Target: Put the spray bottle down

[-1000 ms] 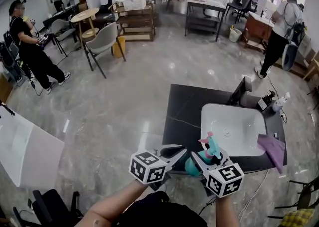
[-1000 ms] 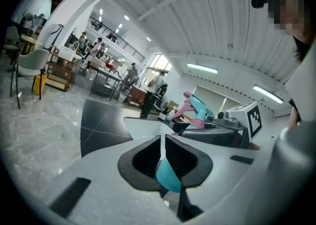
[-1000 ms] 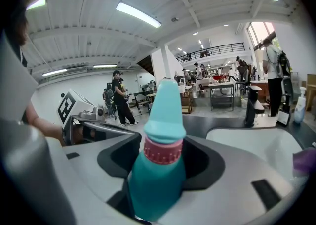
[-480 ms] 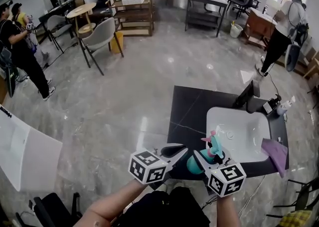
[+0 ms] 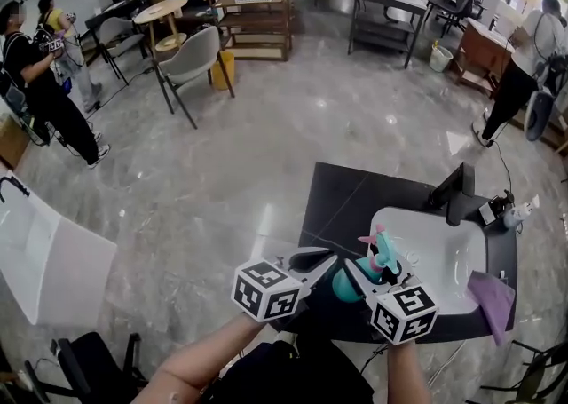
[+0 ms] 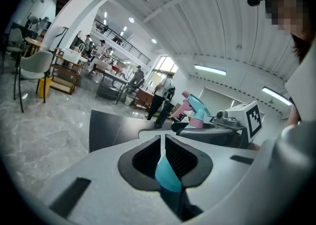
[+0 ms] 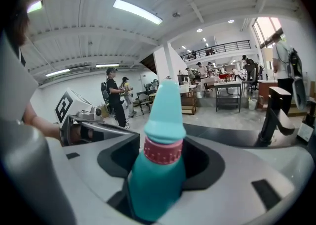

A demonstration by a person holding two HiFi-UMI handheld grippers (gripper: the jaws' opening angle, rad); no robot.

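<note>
A teal spray bottle [image 5: 382,257] with a pink trigger and collar is held upright in my right gripper [image 5: 362,276], which is shut on its body, over the near edge of the black counter [image 5: 342,202]. In the right gripper view the bottle [image 7: 157,179] fills the space between the jaws of the right gripper [image 7: 160,158]. My left gripper [image 5: 319,260] hovers just left of the bottle with its jaws shut on nothing. In the left gripper view the jaws of the left gripper [image 6: 163,151] leave only a slit, and the bottle's head [image 6: 197,108] shows to the right.
A white sink [image 5: 426,251] is set in the counter, with a black faucet [image 5: 457,191] behind it, a purple cloth [image 5: 493,294] over its right rim and a small pump bottle [image 5: 519,213]. Chairs, tables and people stand across the grey floor beyond.
The view has shifted a little, so the counter and sink sit slightly further right. Both grippers keep their places and the right one still holds the bottle.
</note>
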